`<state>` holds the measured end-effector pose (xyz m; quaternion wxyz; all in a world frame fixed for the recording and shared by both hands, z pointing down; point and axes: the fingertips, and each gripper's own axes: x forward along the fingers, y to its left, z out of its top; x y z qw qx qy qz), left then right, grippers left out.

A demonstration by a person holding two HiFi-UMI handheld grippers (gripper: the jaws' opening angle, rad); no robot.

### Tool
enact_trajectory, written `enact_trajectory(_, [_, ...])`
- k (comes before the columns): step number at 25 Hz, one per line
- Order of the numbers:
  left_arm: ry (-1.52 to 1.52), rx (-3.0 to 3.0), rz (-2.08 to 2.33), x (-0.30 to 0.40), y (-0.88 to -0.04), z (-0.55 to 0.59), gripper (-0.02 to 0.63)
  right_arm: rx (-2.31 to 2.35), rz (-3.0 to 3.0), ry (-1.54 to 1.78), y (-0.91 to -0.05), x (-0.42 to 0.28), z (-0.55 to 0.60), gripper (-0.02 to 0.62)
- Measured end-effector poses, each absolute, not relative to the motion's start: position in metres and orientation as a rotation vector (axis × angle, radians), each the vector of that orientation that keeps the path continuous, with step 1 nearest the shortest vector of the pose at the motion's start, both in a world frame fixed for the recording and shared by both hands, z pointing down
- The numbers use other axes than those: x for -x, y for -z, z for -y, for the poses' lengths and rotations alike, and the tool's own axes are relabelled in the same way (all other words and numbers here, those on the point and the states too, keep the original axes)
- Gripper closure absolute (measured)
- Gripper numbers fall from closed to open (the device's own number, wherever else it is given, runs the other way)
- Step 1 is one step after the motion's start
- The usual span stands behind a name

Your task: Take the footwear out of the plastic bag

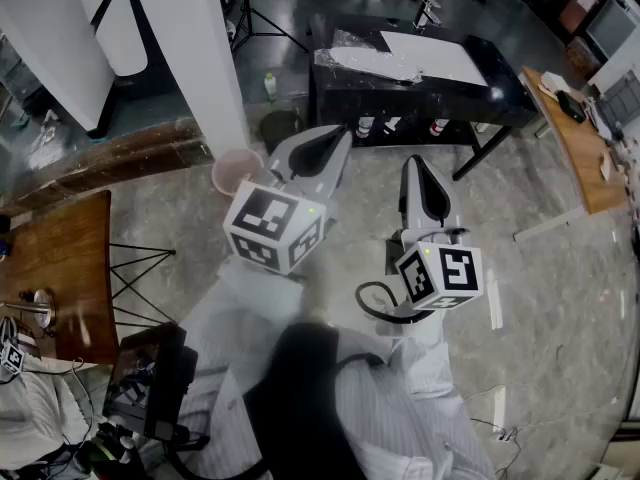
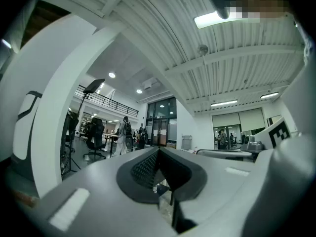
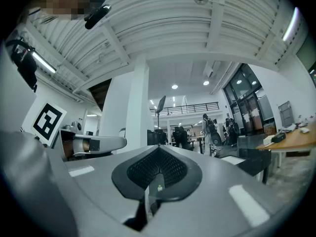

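Observation:
In the head view a crinkled clear plastic bag [image 1: 362,56] lies on a black table [image 1: 500,93] across the floor, with a flat white shape [image 1: 432,60] next to it. I cannot make out footwear at this distance. My left gripper [image 1: 326,148] and right gripper [image 1: 424,180] are held side by side at waist height, well short of the table. Both point forward and slightly up. In the left gripper view the left gripper [image 2: 159,154] is shut with nothing in it. The right gripper [image 3: 159,154] in its own view is shut and empty too.
A white pillar [image 1: 190,48] rises at the left, with a pink bucket [image 1: 236,171] at its foot. Bottles [image 1: 390,125] stand under the black table. One wooden table [image 1: 582,148] is at the right and another [image 1: 60,258] at the left. Cables lie on the floor.

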<state>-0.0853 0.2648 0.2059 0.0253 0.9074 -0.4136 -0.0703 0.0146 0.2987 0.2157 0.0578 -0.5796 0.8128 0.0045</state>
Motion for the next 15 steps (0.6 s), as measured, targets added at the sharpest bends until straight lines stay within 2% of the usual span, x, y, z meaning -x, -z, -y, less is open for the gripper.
enact_trajectory(15, [0.22, -2.804, 1.3, 0.0799, -0.1999, -0.2587, 0.606, 1.75, -2.44, -0.023, -0.2141, -0.0143, -0.289, 0.583])
